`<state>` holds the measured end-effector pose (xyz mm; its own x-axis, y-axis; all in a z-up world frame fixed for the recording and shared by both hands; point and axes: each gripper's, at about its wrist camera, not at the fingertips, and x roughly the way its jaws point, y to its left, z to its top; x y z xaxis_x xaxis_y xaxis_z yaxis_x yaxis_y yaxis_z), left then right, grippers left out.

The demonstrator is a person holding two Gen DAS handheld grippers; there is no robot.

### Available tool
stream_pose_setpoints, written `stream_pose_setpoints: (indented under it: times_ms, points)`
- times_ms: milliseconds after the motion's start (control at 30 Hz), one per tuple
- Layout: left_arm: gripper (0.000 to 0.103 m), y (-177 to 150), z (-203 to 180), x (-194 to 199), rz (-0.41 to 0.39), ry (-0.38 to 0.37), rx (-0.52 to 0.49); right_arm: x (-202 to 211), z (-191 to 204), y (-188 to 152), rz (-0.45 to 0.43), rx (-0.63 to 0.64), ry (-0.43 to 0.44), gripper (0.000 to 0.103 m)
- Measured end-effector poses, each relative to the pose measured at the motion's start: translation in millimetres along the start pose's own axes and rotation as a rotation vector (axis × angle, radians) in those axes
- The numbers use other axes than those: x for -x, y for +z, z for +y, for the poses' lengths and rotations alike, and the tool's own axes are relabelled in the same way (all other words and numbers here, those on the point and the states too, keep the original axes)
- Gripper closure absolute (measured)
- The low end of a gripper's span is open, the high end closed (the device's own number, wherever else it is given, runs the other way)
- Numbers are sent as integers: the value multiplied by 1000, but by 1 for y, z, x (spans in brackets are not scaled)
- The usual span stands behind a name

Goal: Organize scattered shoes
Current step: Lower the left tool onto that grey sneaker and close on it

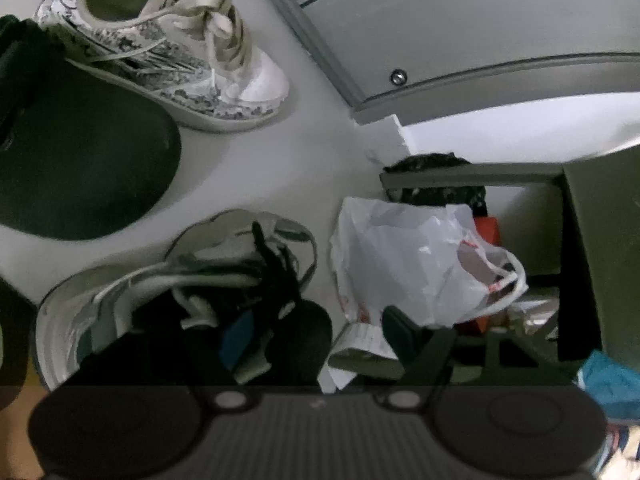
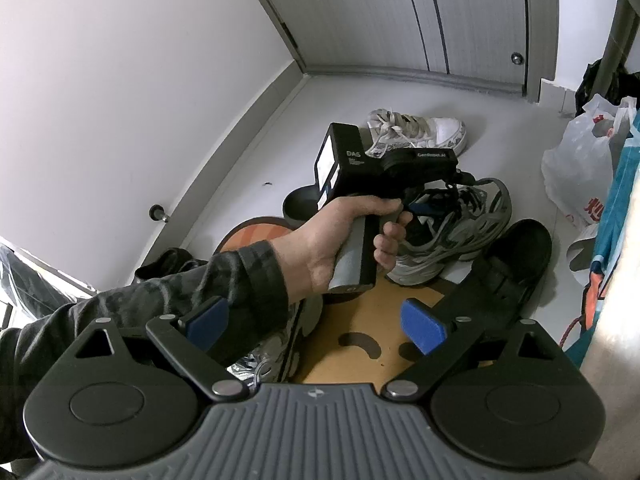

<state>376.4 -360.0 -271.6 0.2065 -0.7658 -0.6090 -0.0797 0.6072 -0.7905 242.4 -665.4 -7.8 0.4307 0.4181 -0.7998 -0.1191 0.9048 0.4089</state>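
We count three loose shoes: patterned sneaker (image 2: 420, 132) at twelve, grey trainer (image 2: 456, 232), black shoe (image 2: 516, 256). Plastic bag (image 2: 580, 160) at two. Left tongs (image 1: 320, 336) straddle the trainer, grip unclear; right tongs (image 2: 316, 324) released.

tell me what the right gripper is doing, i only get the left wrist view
Observer: The right gripper is open and empty, above a wooden board.
Operator: any shoes i'm missing
Observer: A patterned shoe partly shows under a dark sleeve, beside that board.
Operator: what's holding my gripper
Observer: A hand grips the left gripper by its handle, over the grey sneaker.
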Motion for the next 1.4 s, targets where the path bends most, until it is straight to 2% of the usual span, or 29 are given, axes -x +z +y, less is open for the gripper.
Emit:
stream_pose_setpoints:
  times_ms: [200, 300, 533, 833, 1100, 1400]
  points:
    - [30, -5, 2, -5, 0, -16, -18, 0, 0, 0, 0, 0, 0, 7]
    - [30, -8, 7, -9, -4, -33, 12, 0, 0, 1, 2, 0, 1, 7]
    - [33, -11, 16, 4, -99, -94, 42, -1, -1, 2, 4, 0, 1, 7]
    - [33, -7, 9, 7, -99, -135, 31, -1, -1, 1, 4, 5, -2, 7]
    - [33, -2, 7, -4, -89, -113, 15, -2, 0, 0, 9, 14, -4, 7]
    - [32, -2, -6, -19, -78, -47, -39, -2, 0, 0, 7, 11, -5, 7]
